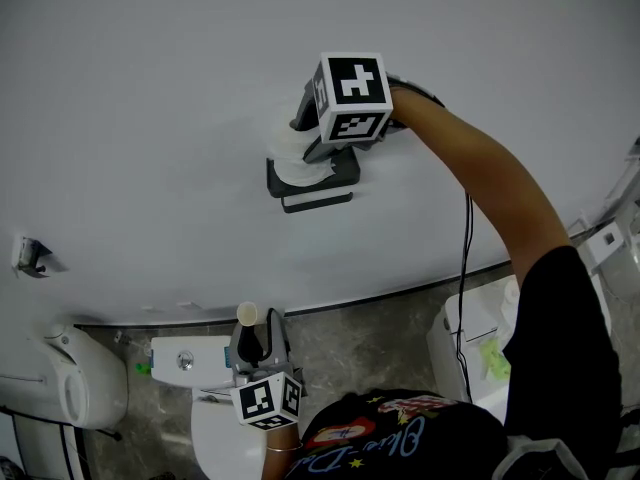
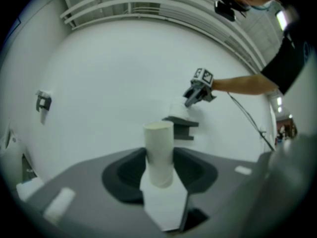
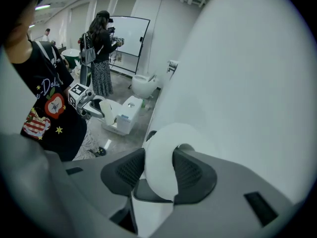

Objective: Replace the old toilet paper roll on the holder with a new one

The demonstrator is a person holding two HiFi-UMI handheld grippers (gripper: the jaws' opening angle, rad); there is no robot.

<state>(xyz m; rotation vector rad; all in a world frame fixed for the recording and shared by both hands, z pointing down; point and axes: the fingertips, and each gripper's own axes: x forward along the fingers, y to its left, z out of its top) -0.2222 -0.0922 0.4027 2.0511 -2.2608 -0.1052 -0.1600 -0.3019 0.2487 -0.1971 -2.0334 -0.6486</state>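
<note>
While I stood watching, the right gripper (image 1: 304, 150) was reaching up to the plain white wall (image 1: 150, 118), at about 12 o'clock in the head view. Its two dark ribbed jaws stood wide apart and pinched the fresh white toilet paper roll (image 3: 163, 143) between them. Seen along that gripper, one pad pressed the roll's wound paper from 9 o'clock and the other from 3 o'clock, the second looking to sit in the roll's hollow middle. The roll was at the dark grey wall-mounted holder (image 1: 318, 188), touching its top at roughly 11 o'clock of the bracket. I could not tell whether it was threaded onto any bar.

Down at 6 o'clock in the head view, the left gripper (image 1: 256, 352) pointed level and was about half closed on the bare pale cardboard tube (image 2: 158, 143) of the old roll. The tube stood upright, clamped near its lower end, with its open top towards 12 o'clock. That gripper hung over the white toilet (image 1: 186, 360), well apart from the holder.
</note>
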